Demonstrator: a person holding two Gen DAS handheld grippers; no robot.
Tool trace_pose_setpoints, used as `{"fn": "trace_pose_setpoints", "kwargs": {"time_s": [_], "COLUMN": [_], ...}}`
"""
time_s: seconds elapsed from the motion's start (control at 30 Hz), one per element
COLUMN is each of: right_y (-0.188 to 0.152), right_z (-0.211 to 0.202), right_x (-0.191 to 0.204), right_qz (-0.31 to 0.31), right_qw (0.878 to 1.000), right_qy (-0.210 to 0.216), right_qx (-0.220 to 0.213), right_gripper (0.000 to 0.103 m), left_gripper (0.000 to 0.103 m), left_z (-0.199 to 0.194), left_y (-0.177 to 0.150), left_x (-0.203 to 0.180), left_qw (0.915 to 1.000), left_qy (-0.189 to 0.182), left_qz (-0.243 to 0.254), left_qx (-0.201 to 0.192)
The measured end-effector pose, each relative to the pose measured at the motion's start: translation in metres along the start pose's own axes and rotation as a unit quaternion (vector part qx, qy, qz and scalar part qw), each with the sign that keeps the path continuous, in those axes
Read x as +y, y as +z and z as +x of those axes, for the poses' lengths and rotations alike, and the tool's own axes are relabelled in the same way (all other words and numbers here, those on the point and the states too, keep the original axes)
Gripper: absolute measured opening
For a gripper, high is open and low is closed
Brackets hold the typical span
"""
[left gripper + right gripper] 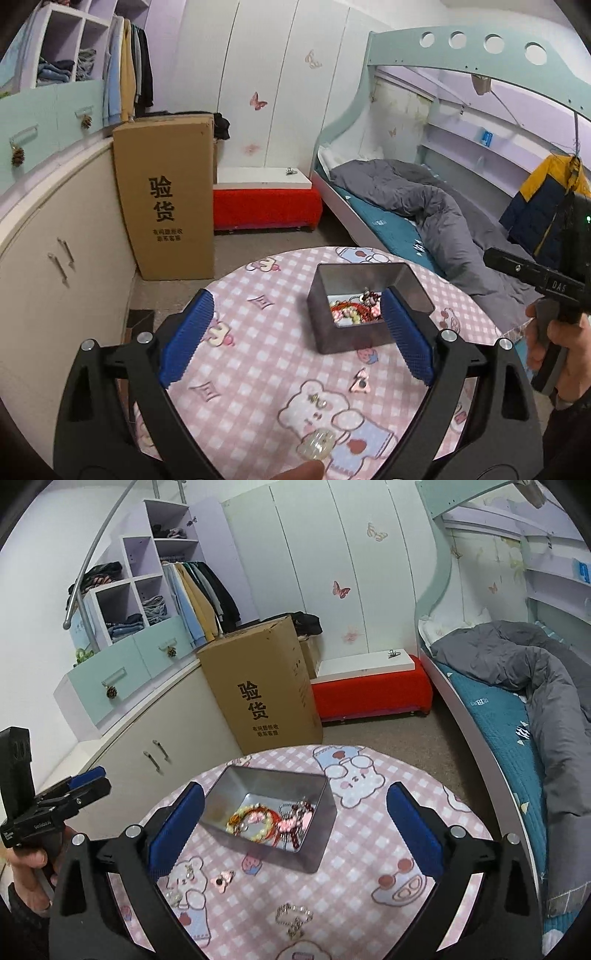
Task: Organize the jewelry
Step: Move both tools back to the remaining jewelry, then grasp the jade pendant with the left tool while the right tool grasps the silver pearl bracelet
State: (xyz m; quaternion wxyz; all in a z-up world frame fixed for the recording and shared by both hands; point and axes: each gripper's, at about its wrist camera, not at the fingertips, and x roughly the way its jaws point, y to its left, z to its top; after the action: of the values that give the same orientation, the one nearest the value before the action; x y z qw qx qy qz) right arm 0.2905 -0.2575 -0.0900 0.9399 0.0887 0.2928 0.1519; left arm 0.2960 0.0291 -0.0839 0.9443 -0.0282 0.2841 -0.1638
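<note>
tin (266, 812) on table (369, 886) | bracelets (255, 821) inside | chain (293, 915), perhaps earrings (221, 878), before tin

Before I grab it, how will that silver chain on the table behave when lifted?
The silver chain lies in a loose, kinked heap on the tablecloth, so it will likely hang limp and swing. Its thin links look light and may slip between wide pads. It probably drags rather than rolls.
</note>
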Motion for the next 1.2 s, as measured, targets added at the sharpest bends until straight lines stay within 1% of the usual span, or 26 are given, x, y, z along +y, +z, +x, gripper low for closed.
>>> {"fn": "trace_pose_setpoints", "kwargs": {"time_s": [0.1, 0.23, 0.27, 0.43, 0.53, 0.7, 0.83, 0.9, 0.93, 1.0, 1.03, 1.07, 1.13, 1.2], "right_y": [-0.008, -0.024, -0.029, -0.06, -0.073, -0.09, -0.096, -0.099, -0.1, -0.104, -0.105, -0.107, -0.109, -0.11], "right_z": [-0.006, -0.01, -0.01, -0.002, 0.002, 0.01, 0.017, 0.021, 0.022, 0.028, 0.03, 0.032, 0.037, 0.044], "right_x": [0.002, 0.004, 0.003, 0.0, -0.003, -0.002, 0.002, 0.003, 0.003, 0.002, 0.002, 0.002, 0.001, 0.002], "right_qz": [-0.005, -0.012, -0.015, -0.021, -0.017, -0.01, -0.012, -0.017, -0.019, -0.019, -0.019, -0.02, -0.021, -0.024], "right_qw": [1.0, 1.0, 0.999, 0.997, 0.995, 0.993, 0.992, 0.99, 0.99, 0.989, 0.988, 0.988, 0.987, 0.987], "right_qy": [-0.002, -0.006, -0.009, -0.014, -0.012, -0.008, -0.008, -0.015, -0.018, -0.02, -0.02, -0.021, -0.023, -0.022], "right_qx": [0.006, 0.02, 0.027, 0.075, 0.094, 0.117, 0.129, 0.136, 0.139, 0.147, 0.149, 0.151, 0.155, 0.158], "right_gripper": [0.095, 0.095, 0.095, 0.095, 0.095, 0.095, 0.095, 0.095, 0.095, 0.095, 0.095, 0.095, 0.095, 0.095], "left_gripper": [0.09, 0.09, 0.09, 0.09, 0.09, 0.09, 0.09, 0.089, 0.087, 0.078, 0.068, 0.062, 0.032, 0.032], "left_z": [-0.012, -0.02, -0.02, -0.016, -0.009, 0.013, 0.027, 0.036, 0.038, 0.044, 0.044, 0.044, 0.044, 0.044], "left_y": [-0.011, -0.033, -0.041, -0.073, -0.091, -0.114, -0.124, -0.127, -0.129, -0.131, -0.131, -0.13, -0.127, -0.125], "left_x": [0.0, -0.003, -0.003, -0.004, -0.006, -0.015, -0.02, -0.021, -0.022, -0.023, -0.025, -0.026, -0.026, -0.025], "left_qw": [0.9999, 0.9992, 0.9989, 0.9974, 0.9956, 0.9894, 0.9856, 0.9836, 0.9829, 0.9802, 0.9797, 0.9791, 0.9781, 0.9772], "left_qy": [0.004, 0.009, 0.009, -0.011, -0.021, -0.028, -0.032, -0.031, -0.031, -0.032, -0.031, -0.032, -0.04, -0.061], "left_qz": [0.014, 0.037, 0.042, 0.049, 0.053, 0.075, 0.082, 0.082, 0.082, 0.082, 0.089, 0.093, 0.094, 0.081], "left_qx": [-0.002, 0.012, 0.019, 0.052, 0.074, 0.121, 0.145, 0.158, 0.162, 0.177, 0.177, 0.178, 0.181, 0.186]}}
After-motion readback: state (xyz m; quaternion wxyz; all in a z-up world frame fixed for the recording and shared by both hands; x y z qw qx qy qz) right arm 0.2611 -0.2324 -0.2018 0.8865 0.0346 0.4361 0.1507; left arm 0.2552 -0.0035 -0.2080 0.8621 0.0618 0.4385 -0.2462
